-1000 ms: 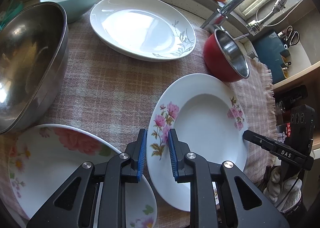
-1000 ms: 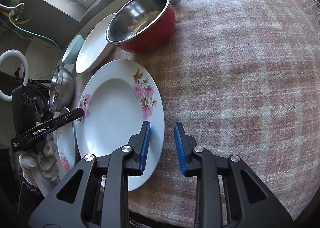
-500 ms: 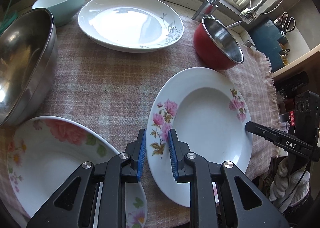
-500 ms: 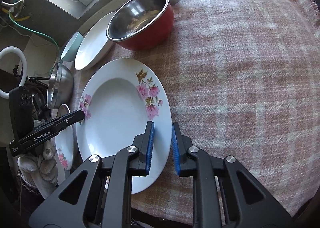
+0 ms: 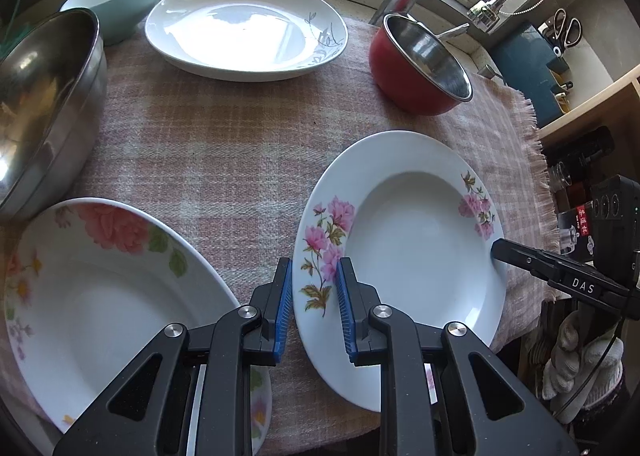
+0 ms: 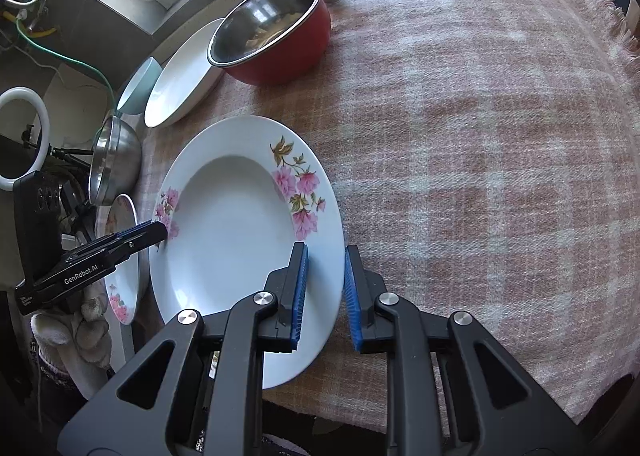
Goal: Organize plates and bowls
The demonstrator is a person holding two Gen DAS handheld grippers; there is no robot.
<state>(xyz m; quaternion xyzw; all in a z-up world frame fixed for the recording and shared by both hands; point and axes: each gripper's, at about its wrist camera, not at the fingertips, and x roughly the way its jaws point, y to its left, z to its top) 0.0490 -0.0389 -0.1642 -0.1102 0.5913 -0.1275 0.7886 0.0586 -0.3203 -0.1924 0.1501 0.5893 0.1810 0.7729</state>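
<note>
Both pairs of fingers (image 5: 313, 310) (image 6: 324, 294) are clamping opposite rims of the white pink-flowered ceramic plate (image 5: 416, 252); uneven lifting could be tilting it loose.

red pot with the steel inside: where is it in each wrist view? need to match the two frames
Left wrist: red pot upper right, beyond the pink-flowered plate, under the faucet.
Right wrist: red pot top centre-left, beyond the same plate.
Shared landmark: the pink-flowered plate, with both grippers on its rim.
</note>
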